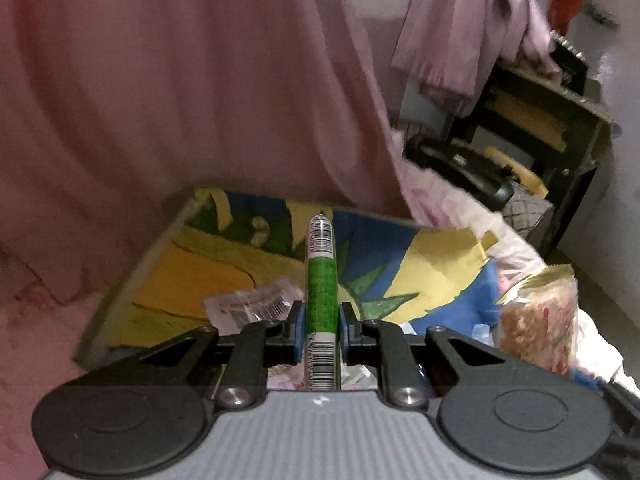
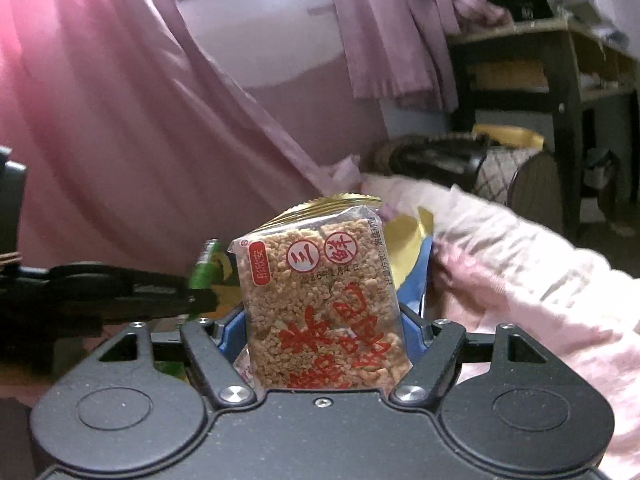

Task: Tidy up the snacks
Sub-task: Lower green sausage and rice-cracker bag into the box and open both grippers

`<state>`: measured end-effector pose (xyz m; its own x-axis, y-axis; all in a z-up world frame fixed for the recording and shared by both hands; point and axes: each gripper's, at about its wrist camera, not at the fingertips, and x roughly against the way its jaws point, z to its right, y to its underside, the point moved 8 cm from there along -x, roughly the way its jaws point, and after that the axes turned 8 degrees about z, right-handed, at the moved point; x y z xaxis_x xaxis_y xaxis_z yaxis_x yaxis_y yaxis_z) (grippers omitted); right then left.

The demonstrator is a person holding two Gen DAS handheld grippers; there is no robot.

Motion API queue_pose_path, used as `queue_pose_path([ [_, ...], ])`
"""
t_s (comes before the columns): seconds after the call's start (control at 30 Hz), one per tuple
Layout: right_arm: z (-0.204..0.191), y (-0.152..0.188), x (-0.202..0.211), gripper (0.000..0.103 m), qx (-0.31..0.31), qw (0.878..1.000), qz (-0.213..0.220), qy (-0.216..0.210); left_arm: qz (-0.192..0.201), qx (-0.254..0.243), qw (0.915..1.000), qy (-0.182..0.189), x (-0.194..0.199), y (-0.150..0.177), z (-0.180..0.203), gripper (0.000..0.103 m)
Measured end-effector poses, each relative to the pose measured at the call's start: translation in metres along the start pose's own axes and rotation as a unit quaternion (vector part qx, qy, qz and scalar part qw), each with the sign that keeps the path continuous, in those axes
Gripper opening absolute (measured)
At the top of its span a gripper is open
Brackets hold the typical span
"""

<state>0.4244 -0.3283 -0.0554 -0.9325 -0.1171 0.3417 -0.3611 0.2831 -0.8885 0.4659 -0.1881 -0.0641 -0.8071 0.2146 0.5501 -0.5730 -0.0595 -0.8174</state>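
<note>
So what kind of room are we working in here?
Most likely a bedroom: pink curtains hang behind, a pale pink quilt spreads at right, and clothes hang beside a dark shelf unit.

A bed covered in pale pink floral bedding point(image 1: 516, 248) carried the things. A flat board point(image 1: 192, 280) with a grey rim and a bright yellow, blue and green picture lay on it, tilted a little. On the board, toward its six o'clock edge, lay a small clear wrapper point(image 1: 256, 304) printed with a barcode. At about two o'clock from the board, a black bag point(image 1: 460, 168) rested at the bedding's far edge.
</note>
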Motion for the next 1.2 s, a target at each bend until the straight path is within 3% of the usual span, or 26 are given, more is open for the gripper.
queue_pose_path([
  [0.27, -0.012, 0.025, -0.034, 0.076, 0.028, 0.999, -0.044, -0.005, -0.044, -0.013, 0.9988, -0.018, -0.035, 0.023, -0.006, 0.019],
  [0.43, -0.016, 0.031, -0.040, 0.076, 0.038, 0.998, -0.053, -0.011, -0.068, 0.006, 0.9972, -0.029, -0.044, 0.033, -0.018, 0.019],
  [0.73, -0.011, 0.035, -0.045, 0.080, 0.032, 0.998, -0.058, -0.004, -0.075, 0.014, 0.9965, -0.034, -0.045, 0.044, -0.023, 0.021],
  [0.83, -0.011, 0.035, -0.043, 0.085, 0.041, 0.998, -0.052, -0.002, -0.074, 0.024, 0.9965, -0.033, -0.040, 0.042, -0.025, 0.031],
  [0.97, -0.019, 0.030, -0.036, 0.092, 0.075, 0.997, -0.035, -0.002, -0.062, 0.037, 0.9964, -0.044, -0.029, 0.037, -0.031, 0.056],
  [1.03, -0.023, 0.027, -0.030, 0.096, 0.090, 0.996, -0.023, -0.002, -0.050, 0.041, 0.9968, -0.047, -0.019, 0.031, -0.036, 0.061],
  [1.2, -0.031, 0.013, -0.008, 0.102, 0.099, 0.995, 0.007, -0.003, -0.002, 0.044, 0.9968, -0.067, 0.020, 0.017, -0.052, 0.087],
])
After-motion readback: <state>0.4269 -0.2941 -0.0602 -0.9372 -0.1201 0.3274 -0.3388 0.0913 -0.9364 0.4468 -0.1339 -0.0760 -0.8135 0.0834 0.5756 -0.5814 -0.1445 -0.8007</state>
